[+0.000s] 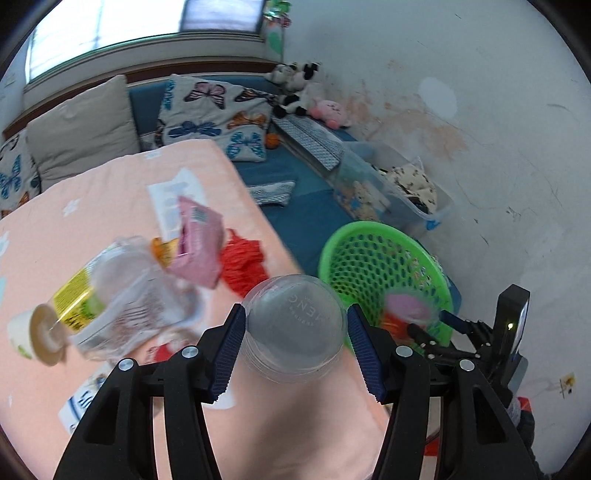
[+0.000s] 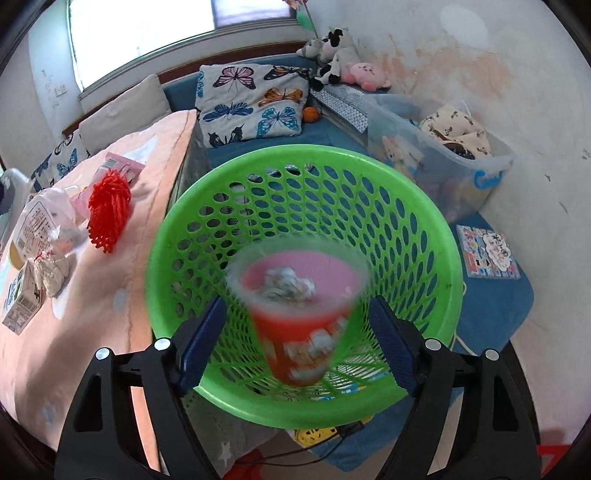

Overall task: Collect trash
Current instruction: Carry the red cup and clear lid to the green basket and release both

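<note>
**Desk:** How do your two grippers sit against the green perforated plastic basket [image 2: 306, 280]?

**Operator:** My right gripper [image 2: 295, 343] tilts steeply down over the basket's mouth. Its blue ribbed pads [image 2: 201, 343] stand apart, with a blurred red paper cup [image 2: 301, 325] between them and gaps on both sides. The cup, pink inside with a crumpled white wad [image 2: 290, 282] in it, is inside the basket's walls. My left gripper [image 1: 295, 332] angles down just left of the basket [image 1: 369, 258], clamped on a clear plastic cup [image 1: 295, 325], base toward the lens, both pads touching its sides.

**Desk:** What does one camera catch that the other misses?

**Operator:** Only the left wrist view shows my right gripper from outside, a black frame with a lit indicator at the basket's right rim. It also catches a crushed clear bottle with a yellow label [image 1: 110, 291], a pink pouch [image 1: 199, 243] and a roll of tape [image 1: 40, 334]. Only the right wrist view shows a picture book [image 2: 487, 251] on the blue mat [image 2: 491, 306] right of the basket.

**Desk:** And the setting?

**Operator:** Left of the basket, a table under a peach cloth [image 2: 92, 295] holds the litter, including a red mesh scrubber [image 2: 109, 206]. Behind the basket stand butterfly-print cushions [image 2: 251, 99], plush toys [image 2: 336, 55], a clear storage bin [image 2: 443, 147], a stained white wall [image 2: 480, 55] and a window [image 2: 140, 33].
</note>
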